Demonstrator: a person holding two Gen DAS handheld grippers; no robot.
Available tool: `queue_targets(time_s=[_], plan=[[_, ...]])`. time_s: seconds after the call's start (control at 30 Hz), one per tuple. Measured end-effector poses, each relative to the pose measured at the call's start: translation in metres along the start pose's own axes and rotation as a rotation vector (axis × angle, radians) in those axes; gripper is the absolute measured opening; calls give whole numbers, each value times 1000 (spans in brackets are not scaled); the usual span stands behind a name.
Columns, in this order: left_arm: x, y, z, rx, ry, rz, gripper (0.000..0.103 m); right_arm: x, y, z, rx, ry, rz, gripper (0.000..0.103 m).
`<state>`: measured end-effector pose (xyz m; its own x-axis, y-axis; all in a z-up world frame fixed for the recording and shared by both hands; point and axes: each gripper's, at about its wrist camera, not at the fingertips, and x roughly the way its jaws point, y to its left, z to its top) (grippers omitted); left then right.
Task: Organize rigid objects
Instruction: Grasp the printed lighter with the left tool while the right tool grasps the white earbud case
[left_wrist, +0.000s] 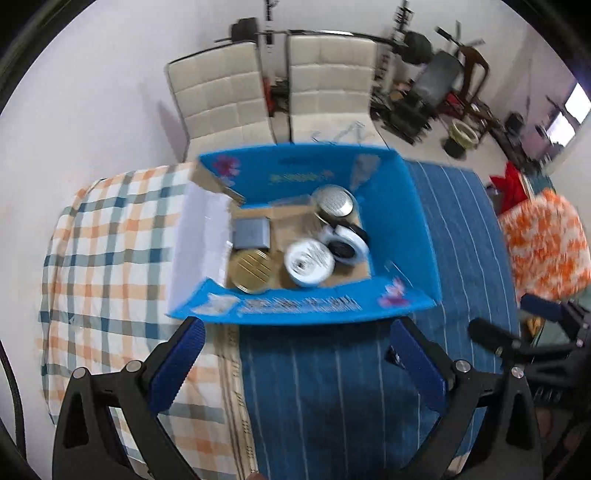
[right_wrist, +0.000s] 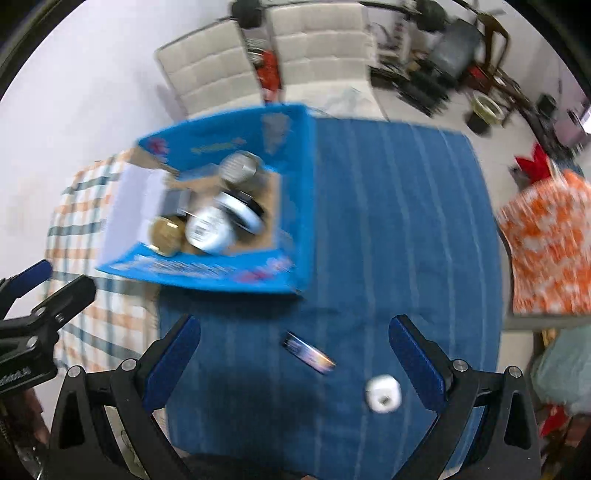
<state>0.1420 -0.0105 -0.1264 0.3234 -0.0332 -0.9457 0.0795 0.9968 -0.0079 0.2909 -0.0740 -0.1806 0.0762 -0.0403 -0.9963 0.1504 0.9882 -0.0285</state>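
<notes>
White cube (right_wrist: 383, 393) and dark packet (right_wrist: 309, 353) between the gaping, empty right claw (right_wrist: 295, 332) fingers.

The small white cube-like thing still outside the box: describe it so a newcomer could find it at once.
Start at the blue striped cloth that the blue box stands on. Come toward the near edge, between the open right gripper fingers; two loose items lie there. It is the small white rounded block with a dark spot on its face, to the right of the flat dark packet.
</notes>
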Motion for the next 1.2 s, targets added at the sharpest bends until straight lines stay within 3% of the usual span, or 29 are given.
queue_targets(time_s=[0.17,0.3,0.4,0.5,0.67,0.83,0.97,1.1,1.13,1.2], plan=[[54,-54,-28,56,136,-57,103,45,-79,-42,119,122,-18,103],[104,-83,-42,-11,237,-117,103,74,-124,-66,210,168,-23,102],[141,-99,-48,-90,298,-142,95,98,-146,-82,261,196,-14,95],[170,-115,-53,-129,334,-114,82,119,-160,-93,308,218,-10,87],[207,-135,-57,-140,357,-26,82,143,-171,-105,340,239,-2,84],[215,-144,-69,-39,366,81,82,145,-170,-111,295,250,6,84],[209,-131,-84,-51,411,97,82,145,-160,-120,266,263,25,84],[210,-127,-92,-111,435,45,82,153,-148,-130,259,290,35,84],[211,-131,-93,-100,426,49,80,157,-145,-133,259,301,35,84],[210,-135,-96,-87,399,31,64,164,-141,-137,255,316,36,84]])
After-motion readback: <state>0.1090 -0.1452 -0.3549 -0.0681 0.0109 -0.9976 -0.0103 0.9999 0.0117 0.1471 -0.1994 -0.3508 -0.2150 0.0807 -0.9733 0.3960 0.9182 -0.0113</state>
